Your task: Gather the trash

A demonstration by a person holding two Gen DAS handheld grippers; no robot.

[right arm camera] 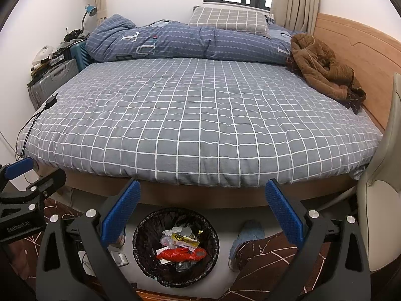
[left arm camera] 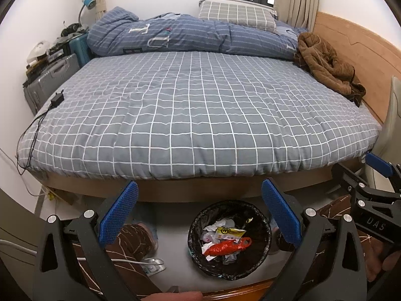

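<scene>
A round bin with a black liner (left arm camera: 198,250) (right arm camera: 140,258) stands on the floor at the foot of the bed. Inside it lie a red plastic bag (left arm camera: 226,247) (right arm camera: 180,253), a yellow wrapper (left arm camera: 229,232) (right arm camera: 185,240) and crumpled white paper. My left gripper (left arm camera: 199,200) hangs open above the bin with nothing between its blue pads. My right gripper (right arm camera: 202,199) is open too, empty, above and slightly right of the bin. Each gripper shows at the edge of the other's view.
A bed with a grey checked sheet (left arm camera: 195,105) fills the view, with a blue duvet (left arm camera: 175,37), a pillow and a brown jacket (left arm camera: 328,65) at its far side. A black charger (left arm camera: 57,99) lies at the left edge. Suitcases (left arm camera: 50,80) stand left. The person's legs and feet flank the bin.
</scene>
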